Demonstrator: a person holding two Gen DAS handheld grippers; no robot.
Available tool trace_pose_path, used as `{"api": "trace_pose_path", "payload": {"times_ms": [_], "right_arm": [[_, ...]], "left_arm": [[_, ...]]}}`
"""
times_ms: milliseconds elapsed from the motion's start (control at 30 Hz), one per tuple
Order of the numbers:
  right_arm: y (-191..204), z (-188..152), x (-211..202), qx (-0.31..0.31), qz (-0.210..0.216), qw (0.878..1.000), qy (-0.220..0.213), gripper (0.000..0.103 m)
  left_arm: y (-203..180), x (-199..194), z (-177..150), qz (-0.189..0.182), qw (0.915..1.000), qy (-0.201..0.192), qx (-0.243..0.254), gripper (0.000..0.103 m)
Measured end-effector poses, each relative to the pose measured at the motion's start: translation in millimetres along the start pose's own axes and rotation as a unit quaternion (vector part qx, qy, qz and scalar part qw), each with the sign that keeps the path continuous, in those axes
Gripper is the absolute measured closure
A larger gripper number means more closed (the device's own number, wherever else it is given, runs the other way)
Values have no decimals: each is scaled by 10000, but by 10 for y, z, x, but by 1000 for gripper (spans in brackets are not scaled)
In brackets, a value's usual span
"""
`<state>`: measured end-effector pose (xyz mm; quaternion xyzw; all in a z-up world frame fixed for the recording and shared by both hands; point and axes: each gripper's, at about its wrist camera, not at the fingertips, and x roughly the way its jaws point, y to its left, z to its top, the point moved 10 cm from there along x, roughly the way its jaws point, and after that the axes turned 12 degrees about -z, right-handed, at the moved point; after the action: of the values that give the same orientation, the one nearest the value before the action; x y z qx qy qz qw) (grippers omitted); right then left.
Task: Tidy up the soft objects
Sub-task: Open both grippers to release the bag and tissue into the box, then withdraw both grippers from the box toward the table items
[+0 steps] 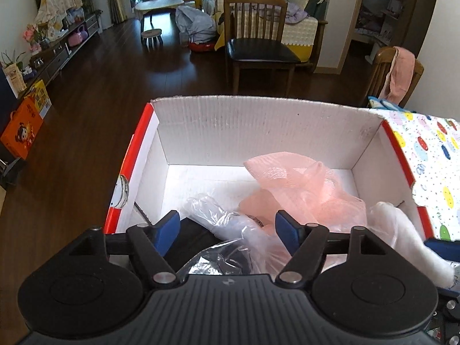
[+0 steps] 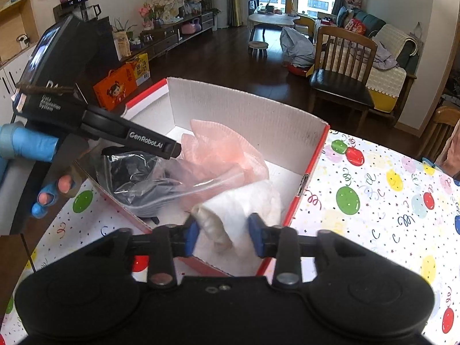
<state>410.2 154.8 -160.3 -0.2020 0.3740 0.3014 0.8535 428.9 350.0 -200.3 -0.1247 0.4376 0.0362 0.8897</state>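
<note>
A cardboard box, white inside and red outside, stands on the table. A pink mesh piece lies in it, next to a clear plastic bag holding something dark and a white soft bundle. My left gripper is open over the clear bag, its pads apart from the plastic. In the right wrist view my right gripper hangs at the box's near edge. It is open around the white bundle, which rests in the box. The pink mesh and the bag lie beyond.
The box sits on a balloon-patterned tablecloth that stretches to the right. A person's hand in blue finger covers holds the left device. Wooden chairs and a dark wooden floor lie beyond the table.
</note>
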Motion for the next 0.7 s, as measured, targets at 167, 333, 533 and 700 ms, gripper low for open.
{"api": "trace_pose_path", "payload": {"times_ms": [167,333,533,700], "right_arm": [[-65,6,-97,108,33,9999,-78,52],[-127,28,-249,201,90,9995,-213,46],[-232,53,-520,326,195,9984,-425,41],[-342,18,-763,413,280,9971,-570,38]], "left_arm": [[-15,-118,0,-26,10000,-88,5,28],[-67,-315,-1,-11,9997,-235,40,28],[-240,-614,-18,-79,9990,-431,126,28],[-445,-862,-64,-163,9981,-578,146,28]]}}
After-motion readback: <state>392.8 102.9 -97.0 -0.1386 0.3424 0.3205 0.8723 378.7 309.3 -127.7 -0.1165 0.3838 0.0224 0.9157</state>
